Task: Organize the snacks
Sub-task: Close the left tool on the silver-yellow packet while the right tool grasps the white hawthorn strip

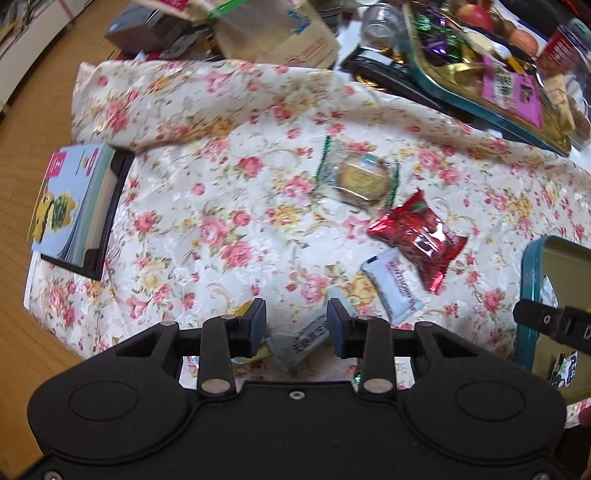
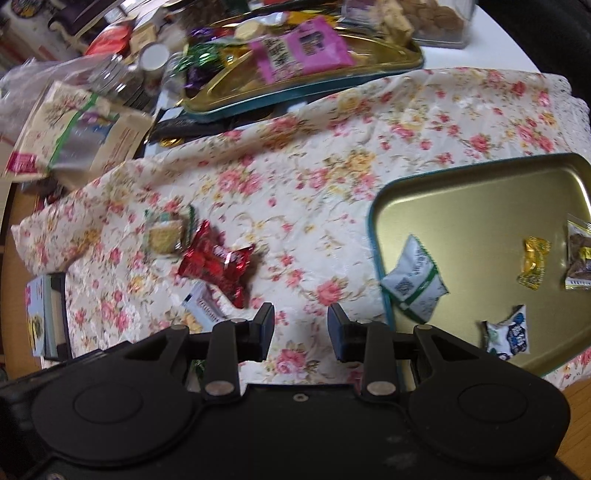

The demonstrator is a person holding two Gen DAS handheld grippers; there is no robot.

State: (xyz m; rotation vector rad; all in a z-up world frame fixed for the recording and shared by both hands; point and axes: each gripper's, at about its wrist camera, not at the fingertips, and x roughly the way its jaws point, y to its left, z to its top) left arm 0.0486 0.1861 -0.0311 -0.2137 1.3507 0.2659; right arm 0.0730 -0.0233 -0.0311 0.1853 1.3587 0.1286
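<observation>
On the floral cloth (image 1: pixel 221 192) lie a clear-wrapped biscuit (image 1: pixel 360 179), a red foil packet (image 1: pixel 417 236) and a white packet (image 1: pixel 391 288). My left gripper (image 1: pixel 297 325) hangs open just over a grey packet (image 1: pixel 299 343), and its pads are not pressing on it. A gold tin tray with a teal rim (image 2: pixel 376 229) holds a white-green packet (image 2: pixel 413 284), a yellow candy (image 2: pixel 533 264), a brown packet (image 2: pixel 580 254) and a blue-white packet (image 2: pixel 508 332). My right gripper (image 2: pixel 301 328) is open over bare cloth, left of the tray, with nothing between its fingers.
A second teal-rimmed tin (image 1: pixel 480 107) heaped with sweets stands at the back. A paper bag (image 1: pixel 277 33) and jars crowd the far edge. A stack of booklets (image 1: pixel 74 199) sits at the cloth's left end, beside the wooden surface (image 1: pixel 29 147).
</observation>
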